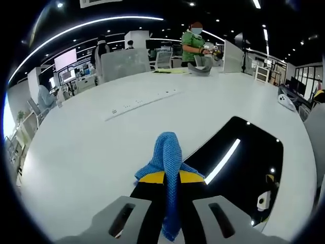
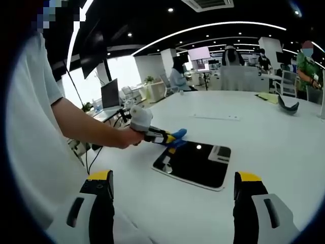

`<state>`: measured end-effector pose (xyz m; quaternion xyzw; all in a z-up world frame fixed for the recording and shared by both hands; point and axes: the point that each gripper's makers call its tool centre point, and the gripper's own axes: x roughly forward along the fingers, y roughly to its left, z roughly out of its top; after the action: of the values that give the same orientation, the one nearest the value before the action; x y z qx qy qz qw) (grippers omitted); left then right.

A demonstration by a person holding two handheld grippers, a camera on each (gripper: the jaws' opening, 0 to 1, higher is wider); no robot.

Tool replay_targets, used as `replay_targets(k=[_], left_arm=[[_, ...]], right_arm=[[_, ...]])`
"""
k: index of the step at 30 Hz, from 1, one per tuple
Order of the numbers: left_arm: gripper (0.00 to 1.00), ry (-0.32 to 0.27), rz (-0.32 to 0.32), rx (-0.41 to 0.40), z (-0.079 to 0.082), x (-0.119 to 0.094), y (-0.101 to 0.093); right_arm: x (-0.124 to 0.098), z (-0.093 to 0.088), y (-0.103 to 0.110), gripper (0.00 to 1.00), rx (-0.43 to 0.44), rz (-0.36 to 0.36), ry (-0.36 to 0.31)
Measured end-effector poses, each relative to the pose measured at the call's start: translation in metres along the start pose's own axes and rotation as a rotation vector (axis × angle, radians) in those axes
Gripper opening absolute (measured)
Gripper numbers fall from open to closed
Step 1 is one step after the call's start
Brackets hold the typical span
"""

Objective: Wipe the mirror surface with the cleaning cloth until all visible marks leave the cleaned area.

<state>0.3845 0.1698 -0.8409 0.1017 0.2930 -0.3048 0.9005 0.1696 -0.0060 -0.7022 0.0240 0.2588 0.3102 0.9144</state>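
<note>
Premises are presenting as an open-plan office. A large white table (image 1: 91,147) is occupying the foreground, with a white power strip (image 1: 142,103) lying on it toward 11 o'clock in the left gripper view. Computer monitors (image 2: 109,93) are standing on desks at 10 o'clock in the right gripper view. Office chairs (image 1: 163,59), wall-mounted screens (image 2: 199,53) and linear ceiling lights (image 1: 86,26) are showing beyond, and people (image 1: 194,44) are working at 12 o'clock.

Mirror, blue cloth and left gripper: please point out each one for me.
mirror (image 2: 195,165), right gripper view, middle of its dark glass.
blue cloth (image 1: 167,152), left gripper view, upper fold.
left gripper (image 2: 172,138), right gripper view, yellow tips holding the cloth.
</note>
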Motion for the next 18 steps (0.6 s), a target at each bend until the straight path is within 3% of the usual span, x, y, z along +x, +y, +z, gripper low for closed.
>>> replay_targets(k=[8,18], left_arm=[[0.05,0.005,0.014,0.004,0.0002,-0.0003,-0.0017],[0.05,0.012,0.020,0.092,0.0018,0.0007,-0.0057]], right_arm=[[0.0007,-0.0001,0.0001,0.98,0.001,0.004,0.001],[-0.0007,-0.0011,0.0001,0.98,0.002,0.004,0.003]])
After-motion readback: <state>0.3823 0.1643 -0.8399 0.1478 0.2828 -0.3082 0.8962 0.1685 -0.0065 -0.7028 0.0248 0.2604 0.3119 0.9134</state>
